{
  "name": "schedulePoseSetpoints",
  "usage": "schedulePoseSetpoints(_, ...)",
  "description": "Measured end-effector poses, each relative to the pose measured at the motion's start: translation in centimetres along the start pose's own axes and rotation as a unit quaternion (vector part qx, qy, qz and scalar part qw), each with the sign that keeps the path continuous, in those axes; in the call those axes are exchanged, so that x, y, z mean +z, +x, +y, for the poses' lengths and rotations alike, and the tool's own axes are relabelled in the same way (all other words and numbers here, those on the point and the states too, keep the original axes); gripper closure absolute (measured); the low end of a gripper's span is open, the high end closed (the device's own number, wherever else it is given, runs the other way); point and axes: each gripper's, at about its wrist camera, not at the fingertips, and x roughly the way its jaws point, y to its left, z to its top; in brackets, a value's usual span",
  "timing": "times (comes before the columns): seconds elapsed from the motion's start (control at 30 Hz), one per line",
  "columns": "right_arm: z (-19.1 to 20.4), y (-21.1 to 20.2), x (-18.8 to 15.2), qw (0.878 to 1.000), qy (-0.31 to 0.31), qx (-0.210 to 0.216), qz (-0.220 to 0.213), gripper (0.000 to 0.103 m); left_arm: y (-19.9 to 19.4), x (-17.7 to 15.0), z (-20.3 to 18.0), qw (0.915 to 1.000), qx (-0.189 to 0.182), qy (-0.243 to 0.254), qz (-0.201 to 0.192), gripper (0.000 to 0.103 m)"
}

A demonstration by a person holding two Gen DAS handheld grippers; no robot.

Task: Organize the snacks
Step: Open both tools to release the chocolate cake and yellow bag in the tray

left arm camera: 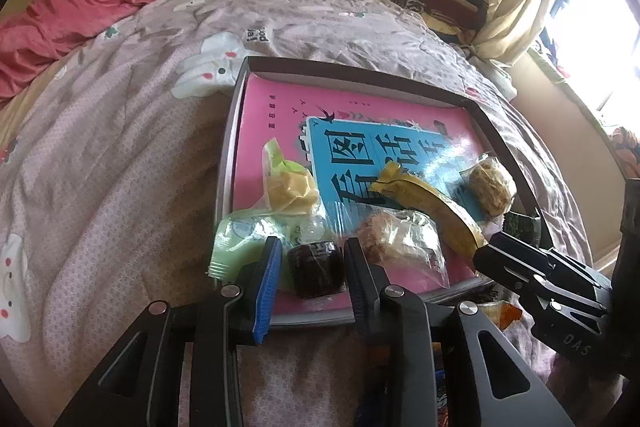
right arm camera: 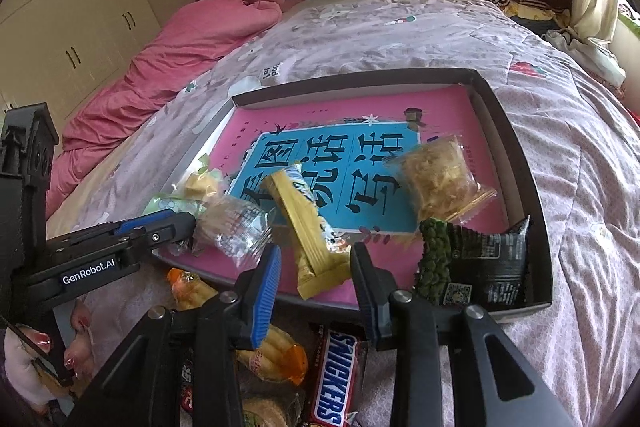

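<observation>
left gripper (left arm camera: 308,267) straddles the dark wrapped snack (left arm camera: 316,269) at the tray's (right arm camera: 536,187) near edge, jaws barely apart, contact unclear. right gripper (right arm camera: 314,259) likewise around the yellow bar (right arm camera: 304,223). best to ease both open, lift clear without dragging neighbours.

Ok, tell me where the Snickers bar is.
In the right wrist view, the Snickers bar lies on the bedspread outside the tray's near edge, beside an orange-tipped snack packet.

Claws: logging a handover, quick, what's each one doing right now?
Left claw: nearly closed around the dark wrapped snack; grip cannot be told.
Right claw: closed on the end of the yellow snack bar.
</observation>
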Motion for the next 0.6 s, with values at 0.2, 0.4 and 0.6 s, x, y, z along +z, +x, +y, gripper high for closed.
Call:
schedulePoseSetpoints(0.2,-0.3,-0.4,-0.1,1.000,0.003,-0.002,-0.002,0.067,-0.3,0.2,0.1,1.0000,0.001,0.000,-0.003,0.066)
schedulePoseSetpoints(0.4,-0.4,-0.6,-0.2,1.000,0.004,-0.002,-0.004,0.067,-0.8,0.3,0.3,1.0000,-0.002,-0.002,-0.006,0.061)
schedulePoseSetpoints(0.6,-0.7,-0.9,-0.2,1.000,0.009,-0.004,-0.006,0.067,-1.8,0.4,0.2,0.9998,-0.007,-0.002,-0.017,0.053)
